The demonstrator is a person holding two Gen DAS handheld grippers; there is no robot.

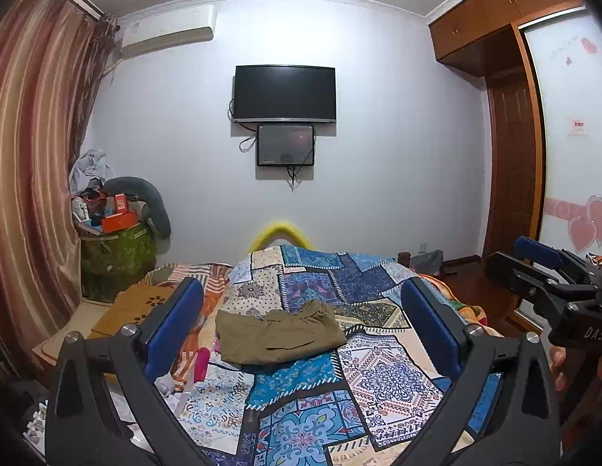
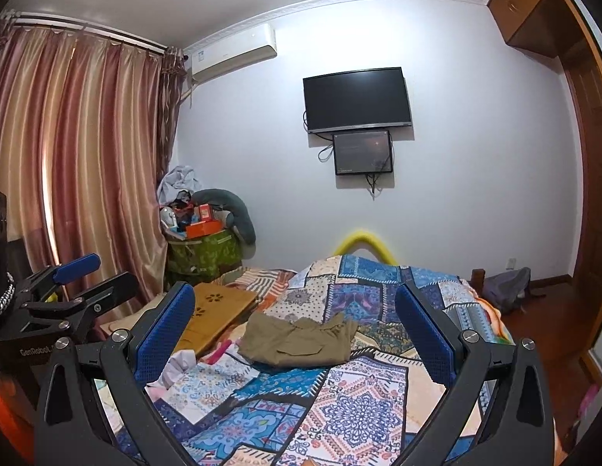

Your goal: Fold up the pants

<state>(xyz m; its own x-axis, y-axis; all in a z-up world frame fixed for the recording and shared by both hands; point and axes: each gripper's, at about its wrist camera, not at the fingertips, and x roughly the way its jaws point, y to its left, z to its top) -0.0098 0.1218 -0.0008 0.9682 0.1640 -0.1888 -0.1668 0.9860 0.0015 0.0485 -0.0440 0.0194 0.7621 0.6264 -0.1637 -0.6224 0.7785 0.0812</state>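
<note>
Patchwork cotton quilt [image 1: 301,388], folded olive pants [image 1: 279,336] in rumpled rectangle, both tools wide apart

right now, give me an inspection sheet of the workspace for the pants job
surface: bed under a patchwork quilt, rumpled.
job's things: olive pants folded into a compact stack mid-bed, touched by neither tool.
clutter: brown board and pink item to the pants' left; loaded green bin by the curtain.
grippers: left tongs open, empty; right tongs open, empty.
cables: wires dangle under the wall TV.
surroundings: air conditioner, wardrobe.
</note>
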